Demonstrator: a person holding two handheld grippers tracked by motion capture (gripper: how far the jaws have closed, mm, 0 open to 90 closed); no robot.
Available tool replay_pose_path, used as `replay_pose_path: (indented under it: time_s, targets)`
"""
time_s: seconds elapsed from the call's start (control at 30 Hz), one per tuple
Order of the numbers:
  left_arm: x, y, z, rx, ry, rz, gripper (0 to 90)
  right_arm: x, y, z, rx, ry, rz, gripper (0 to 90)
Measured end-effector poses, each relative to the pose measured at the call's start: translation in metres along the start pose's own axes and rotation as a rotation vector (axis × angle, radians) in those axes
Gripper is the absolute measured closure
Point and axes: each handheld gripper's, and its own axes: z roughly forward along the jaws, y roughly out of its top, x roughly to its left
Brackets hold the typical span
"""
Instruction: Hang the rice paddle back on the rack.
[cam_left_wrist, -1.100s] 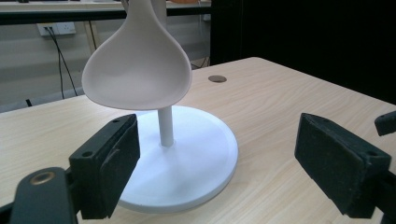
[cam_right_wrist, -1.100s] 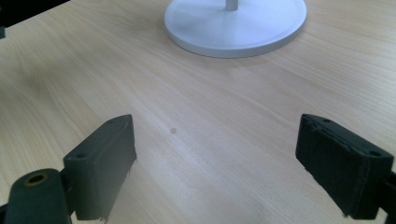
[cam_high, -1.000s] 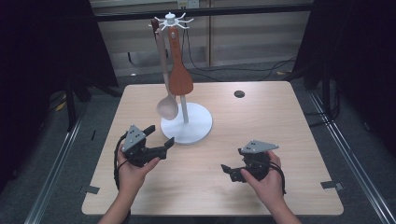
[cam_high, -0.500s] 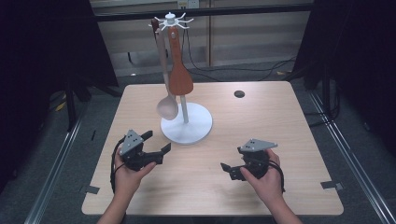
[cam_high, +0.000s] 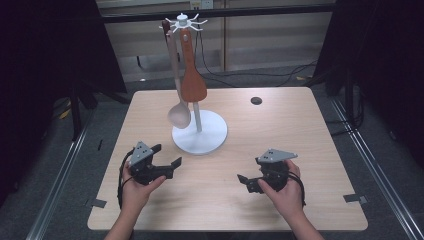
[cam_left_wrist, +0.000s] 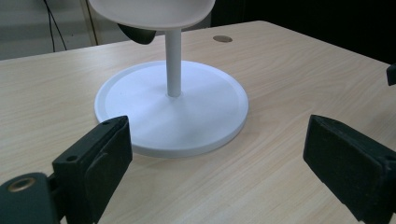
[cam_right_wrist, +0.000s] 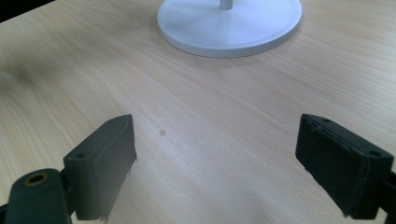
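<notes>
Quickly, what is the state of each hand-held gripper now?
Left hand-held gripper: open, holding nothing.
Right hand-held gripper: open, holding nothing.

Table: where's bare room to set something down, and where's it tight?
Free: the table's right half, between the white stand base and the right edge, bar a small dark disc near the far edge; also the strip between left gripper and right gripper. Crowded: around the base, where the pale spoon and brown spatula hang.

Left tongs (cam_high: 167, 155), right tongs (cam_high: 248, 181) agape
</notes>
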Motion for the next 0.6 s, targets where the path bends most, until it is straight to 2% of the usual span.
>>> replay_pose_path:
  time_s: [0.07,0.27,0.5,0.6]
  targets:
    - [0.0014,-0.0017,0.0003,0.008,0.01,0.003,7.3,-0.0004,-0.0005,0.0009,-0.002,-0.001,-0.005,11.5]
    - [0.006,-0.0052,-0.0002,0.018,0.001,-0.003,7.2,-0.0009,-0.0013,0.0019,0.005,-0.001,-0.006,11.5]
    - [0.0081,-0.0058,-0.0005,0.027,0.009,-0.007,7.2,-0.0008,-0.0022,0.002,0.005,0.002,-0.007,11.5]
    - [0.0091,-0.0057,0.0005,0.039,0.017,0.004,7.2,-0.0009,-0.0027,0.0012,0.004,0.002,-0.006,11.5]
